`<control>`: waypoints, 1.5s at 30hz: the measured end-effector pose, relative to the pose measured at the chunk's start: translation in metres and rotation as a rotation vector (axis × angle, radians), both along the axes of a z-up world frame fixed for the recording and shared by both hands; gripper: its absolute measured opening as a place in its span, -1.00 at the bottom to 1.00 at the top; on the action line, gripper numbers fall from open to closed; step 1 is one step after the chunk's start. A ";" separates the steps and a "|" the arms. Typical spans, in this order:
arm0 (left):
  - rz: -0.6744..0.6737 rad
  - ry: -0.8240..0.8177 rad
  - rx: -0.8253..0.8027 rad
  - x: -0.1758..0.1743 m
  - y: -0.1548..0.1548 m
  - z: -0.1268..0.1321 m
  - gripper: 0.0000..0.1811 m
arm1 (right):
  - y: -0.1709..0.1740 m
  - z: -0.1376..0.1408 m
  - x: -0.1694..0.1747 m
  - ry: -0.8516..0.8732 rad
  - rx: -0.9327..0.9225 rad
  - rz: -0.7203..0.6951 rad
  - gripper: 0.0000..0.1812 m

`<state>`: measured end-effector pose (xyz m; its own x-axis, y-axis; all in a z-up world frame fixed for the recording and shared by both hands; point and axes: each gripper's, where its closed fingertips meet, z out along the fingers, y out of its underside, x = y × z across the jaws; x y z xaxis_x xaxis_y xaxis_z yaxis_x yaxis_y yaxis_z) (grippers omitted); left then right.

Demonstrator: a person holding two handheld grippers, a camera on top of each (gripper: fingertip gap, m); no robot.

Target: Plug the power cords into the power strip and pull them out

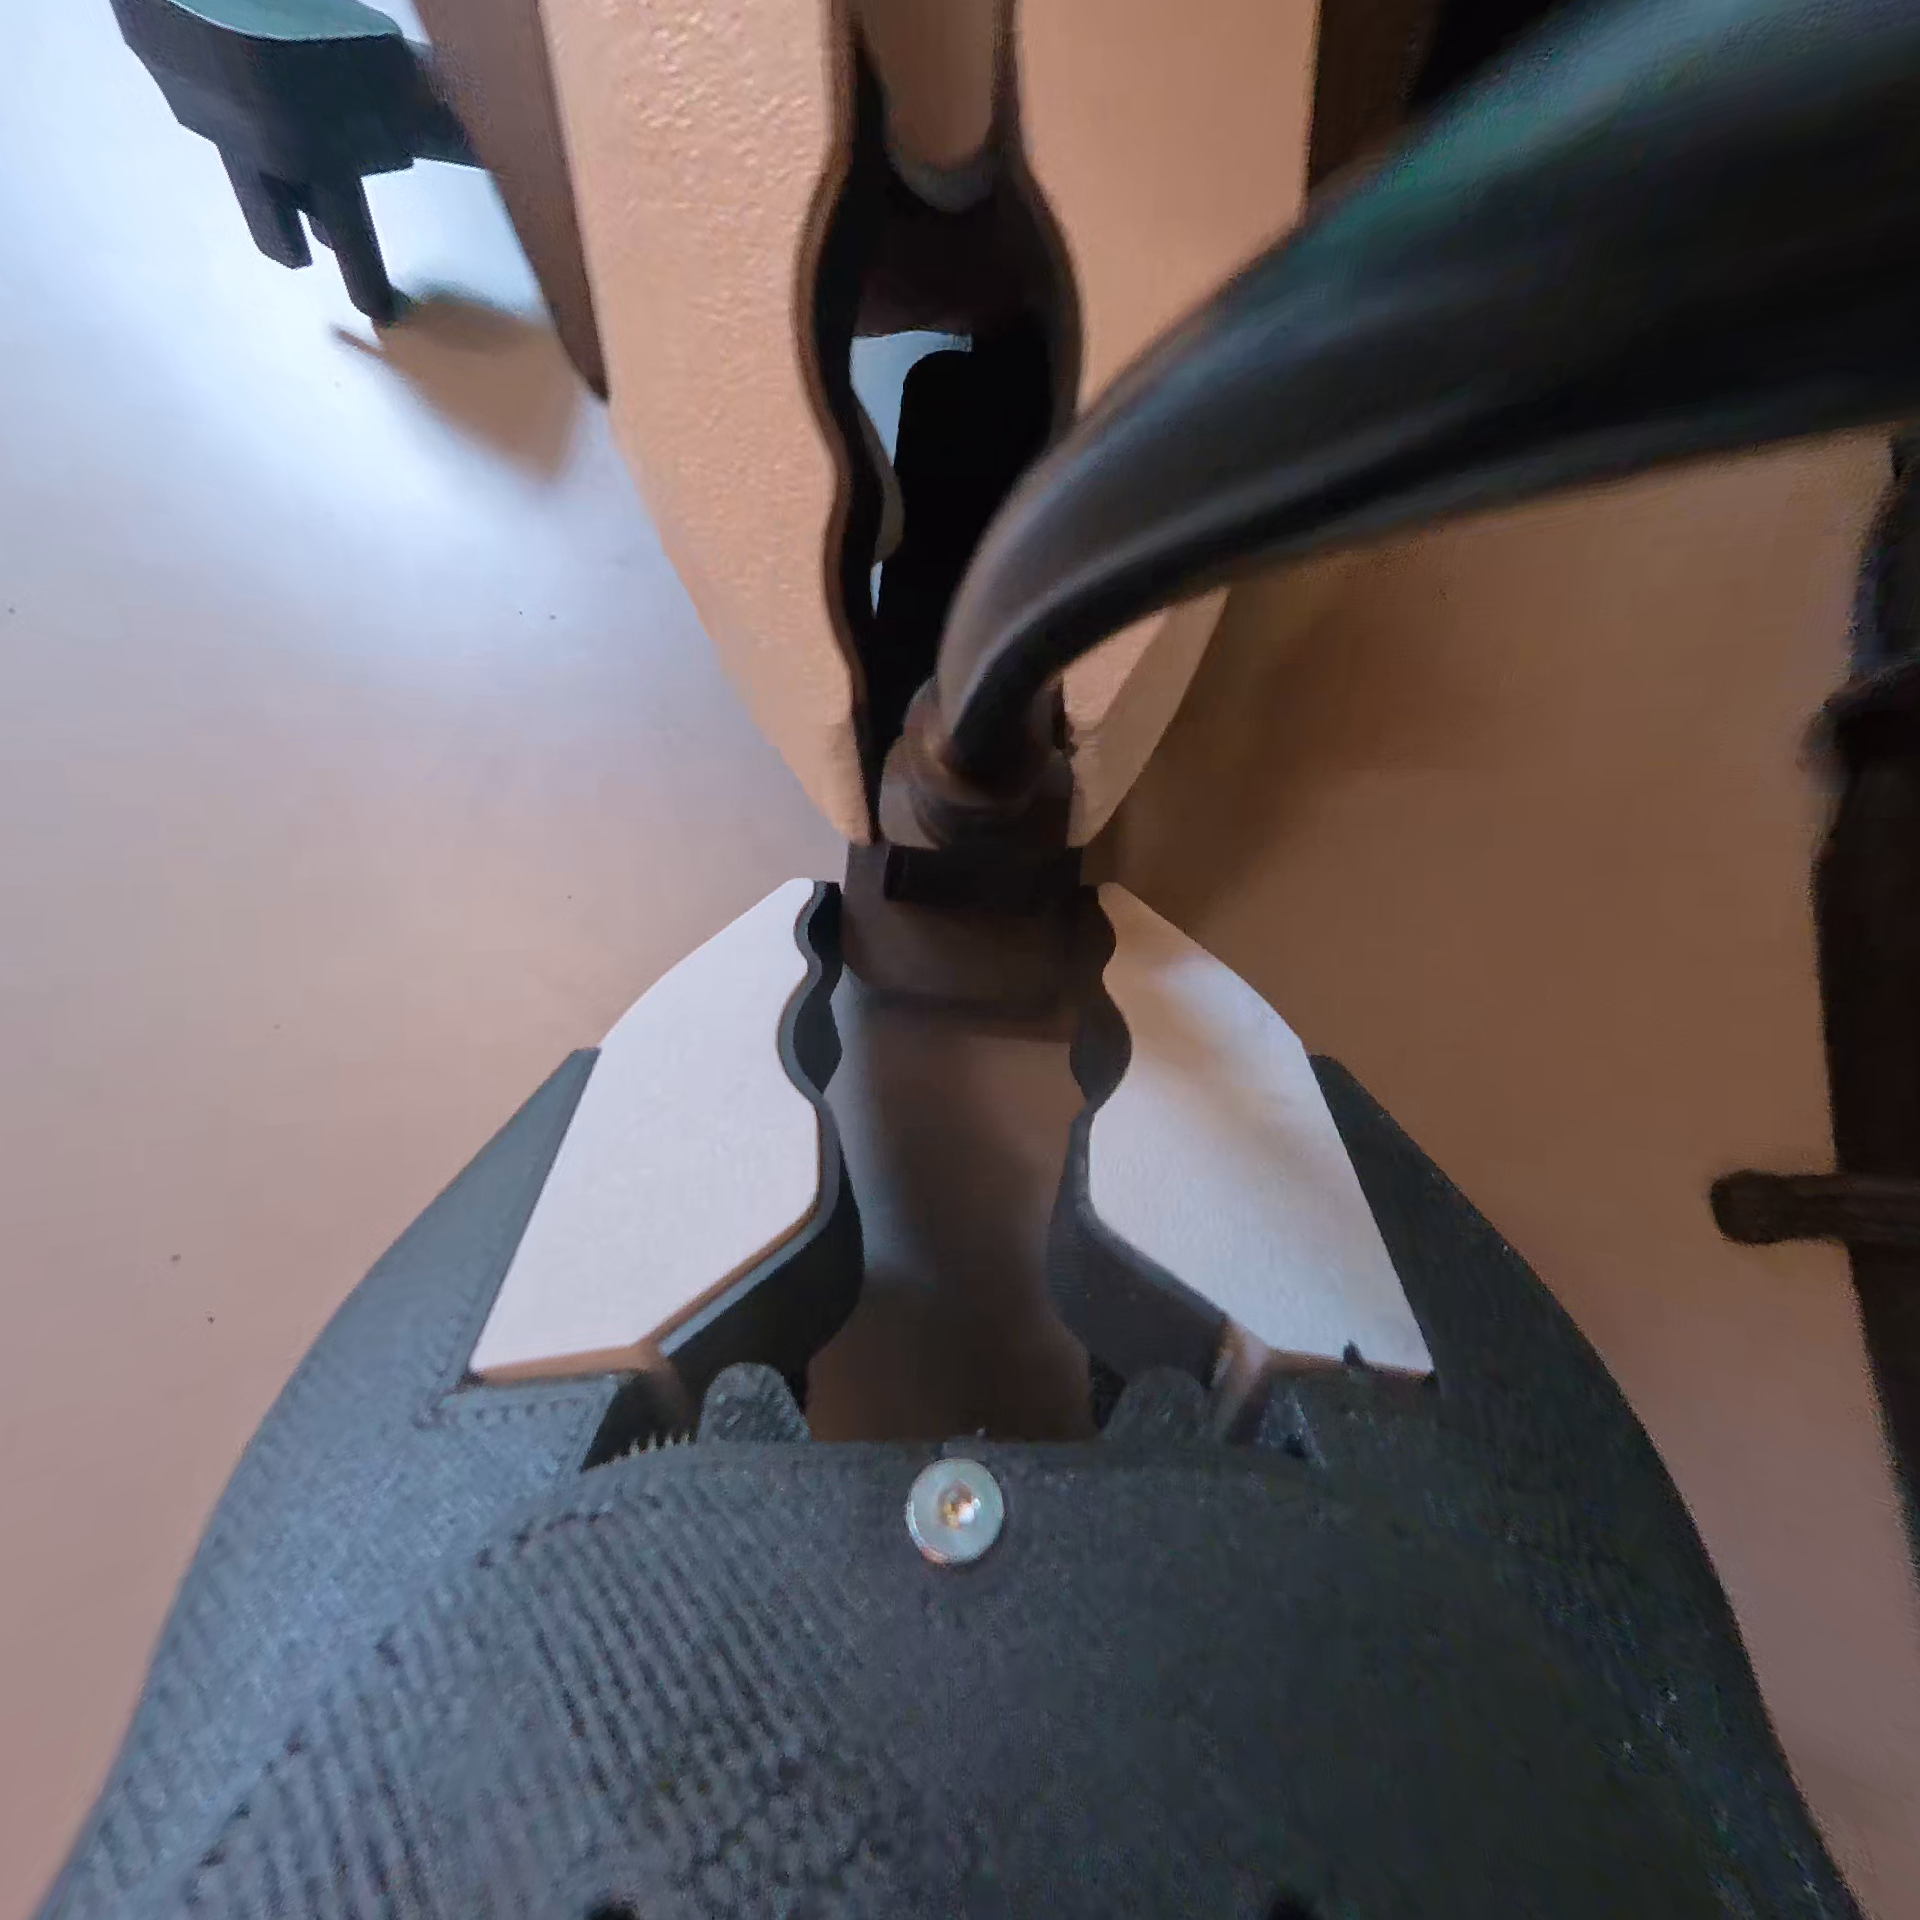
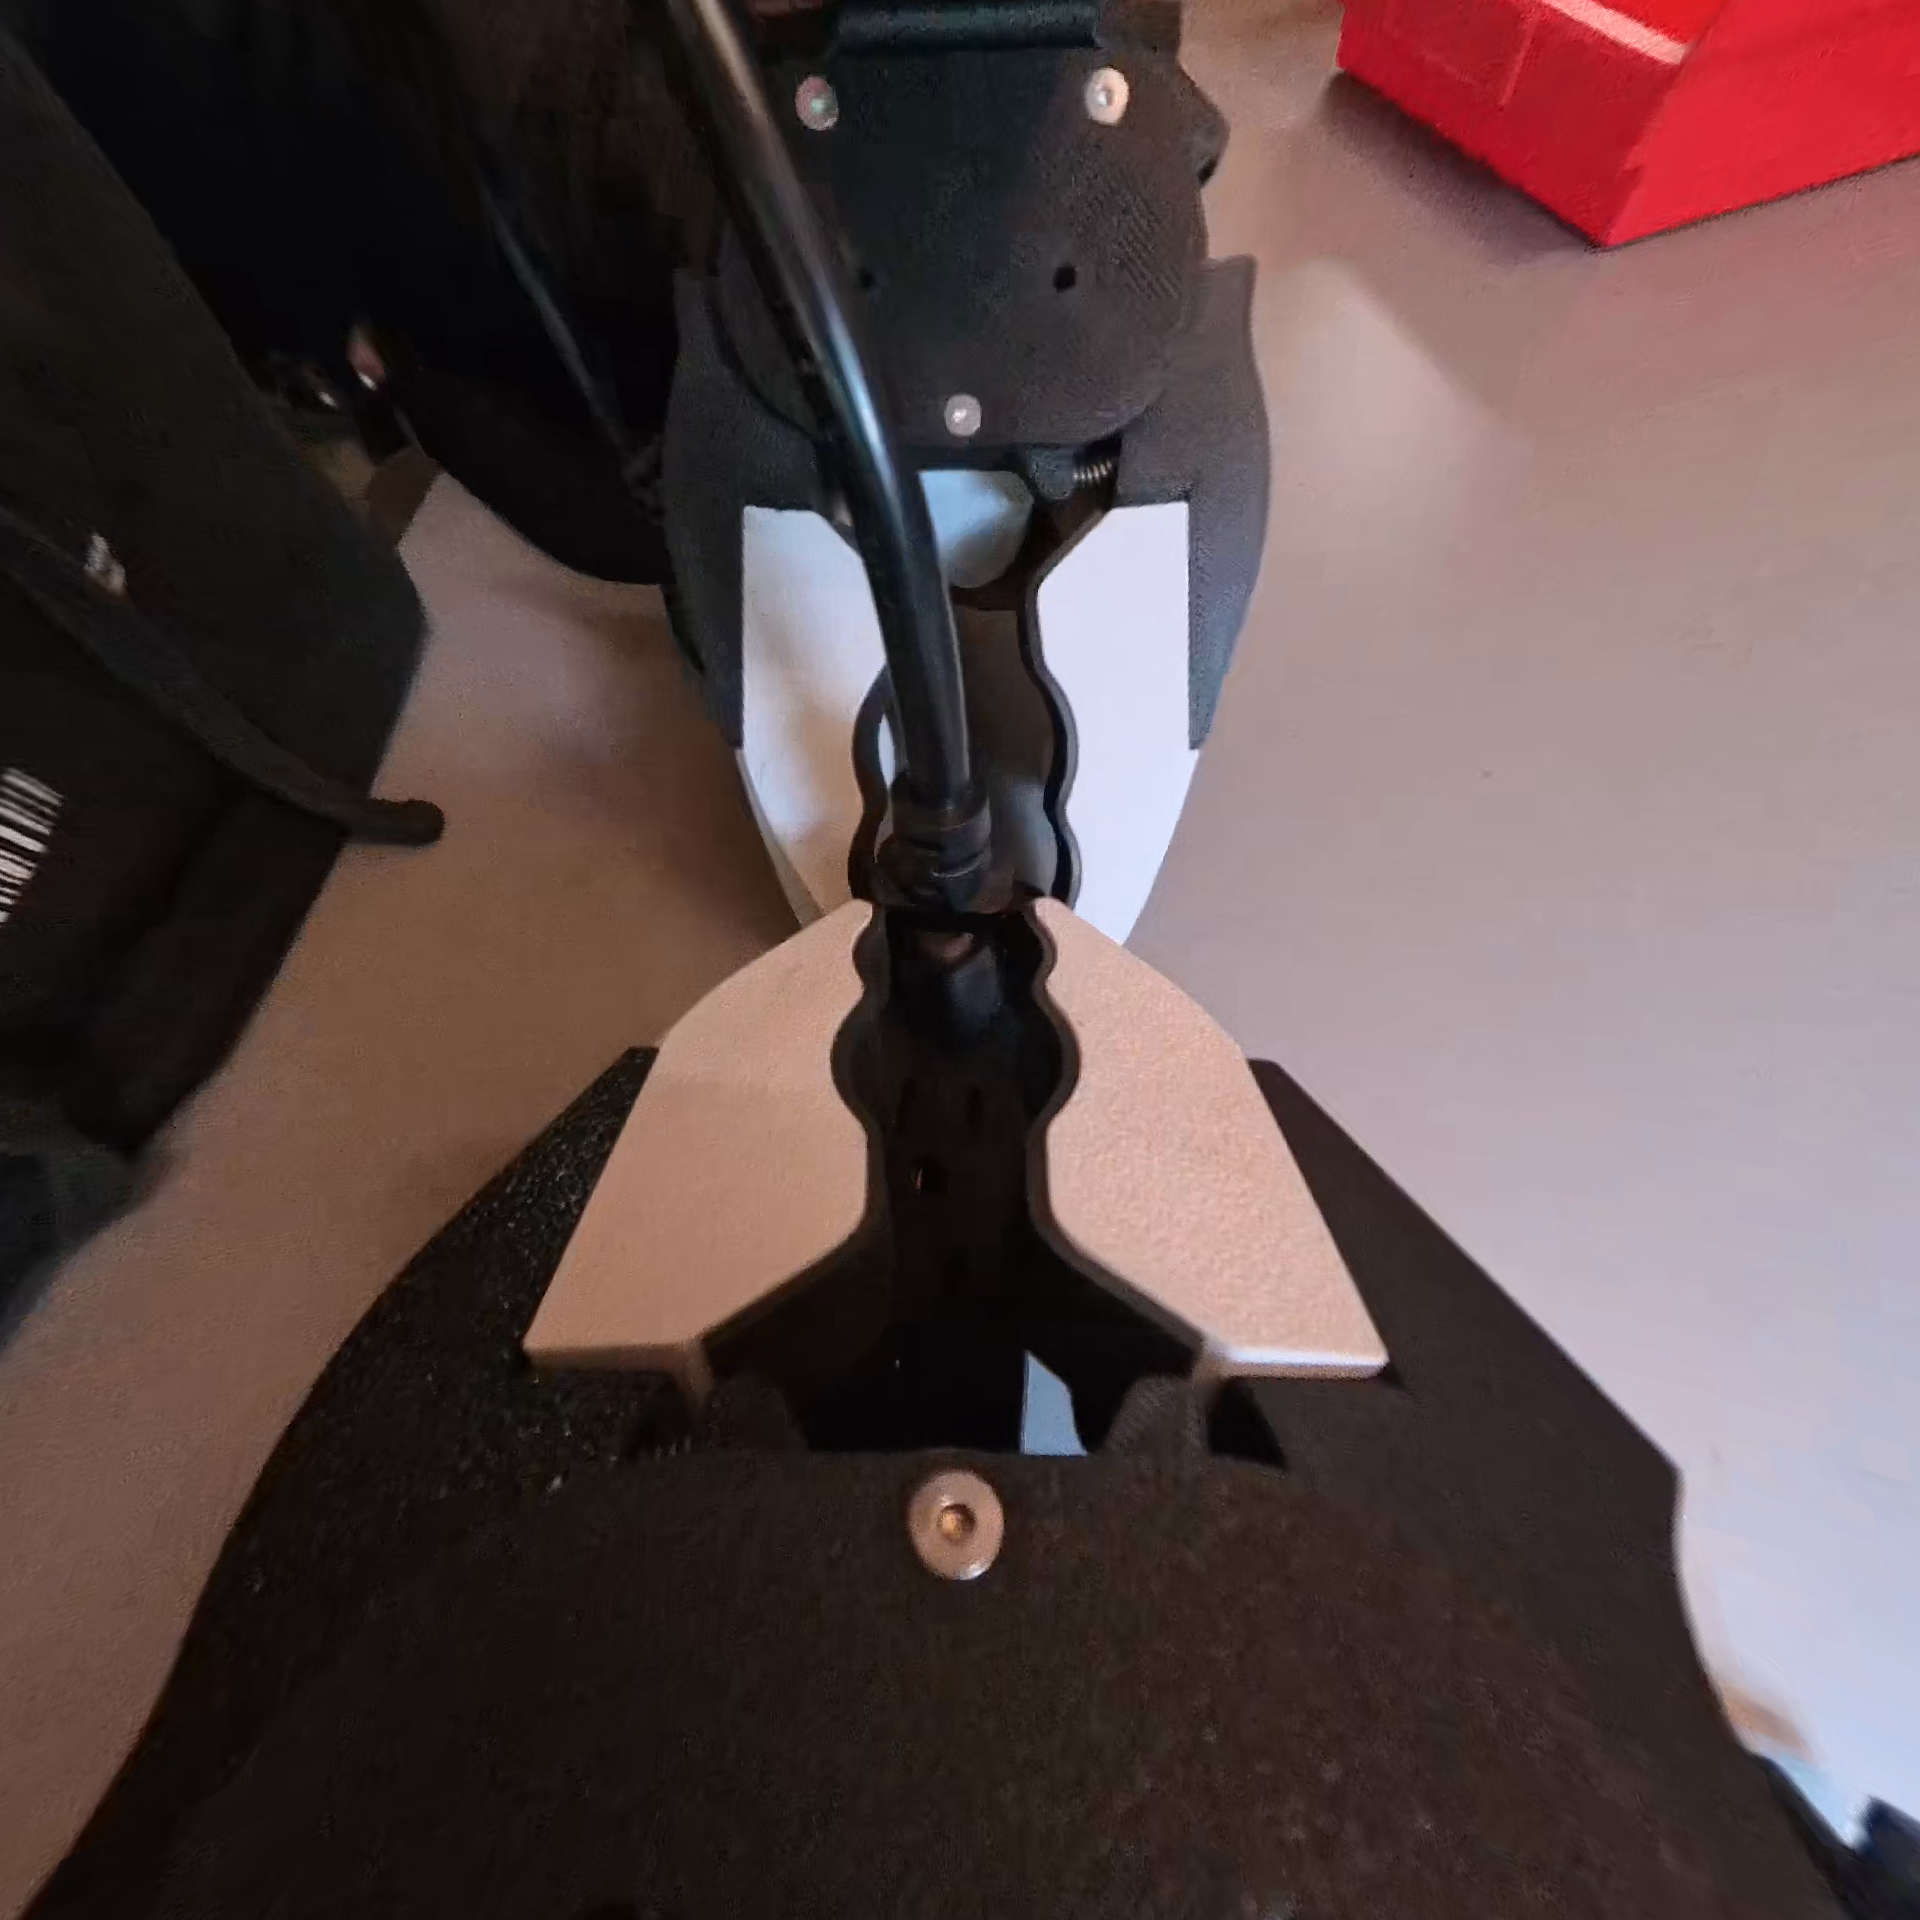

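My left gripper (image 1: 961, 894) and my right gripper (image 2: 951, 914) meet tip to tip above a pale floor. Both are closed on the same black plug (image 1: 966, 956), which also shows in the right wrist view (image 2: 961, 992). The plug's thick black cord (image 1: 1351, 416) rises from the junction and runs back past the left gripper; in the right wrist view it (image 2: 904, 582) curves up and away. The right gripper (image 1: 977, 826) faces me in the left wrist view, and the left gripper (image 2: 966, 894) faces me in the right wrist view. A second black plug (image 1: 281, 135) rests on its prongs at the far left.
A red box (image 2: 1662, 114) stands at the far right of the right wrist view. Black bags or cases (image 2: 156, 623) with straps crowd its left side. A dark strap-like object (image 1: 1870, 935) hangs at the right edge of the left wrist view. Less than 4 cm separates the two grippers' tips.
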<state>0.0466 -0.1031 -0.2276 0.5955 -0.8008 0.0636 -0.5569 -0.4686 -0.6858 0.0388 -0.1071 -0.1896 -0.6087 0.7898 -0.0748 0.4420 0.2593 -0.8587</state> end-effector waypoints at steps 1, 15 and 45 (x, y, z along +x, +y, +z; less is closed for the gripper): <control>-0.001 -0.004 0.006 -0.002 0.001 0.000 -0.50 | -0.001 0.001 -0.001 0.045 0.080 -0.020 -0.77; 0.047 0.002 0.006 -0.003 0.006 -0.001 -0.51 | 0.009 0.000 -0.002 -0.037 -0.062 0.001 -0.76; 0.033 0.063 -0.001 -0.010 0.009 -0.006 -0.50 | 0.007 0.001 -0.007 0.013 0.026 -0.062 -0.77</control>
<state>0.0362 -0.0940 -0.2339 0.6242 -0.7809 0.0259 -0.5831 -0.4876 -0.6498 0.0314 -0.0997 -0.1881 -0.5593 0.8277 -0.0463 0.4465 0.2536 -0.8581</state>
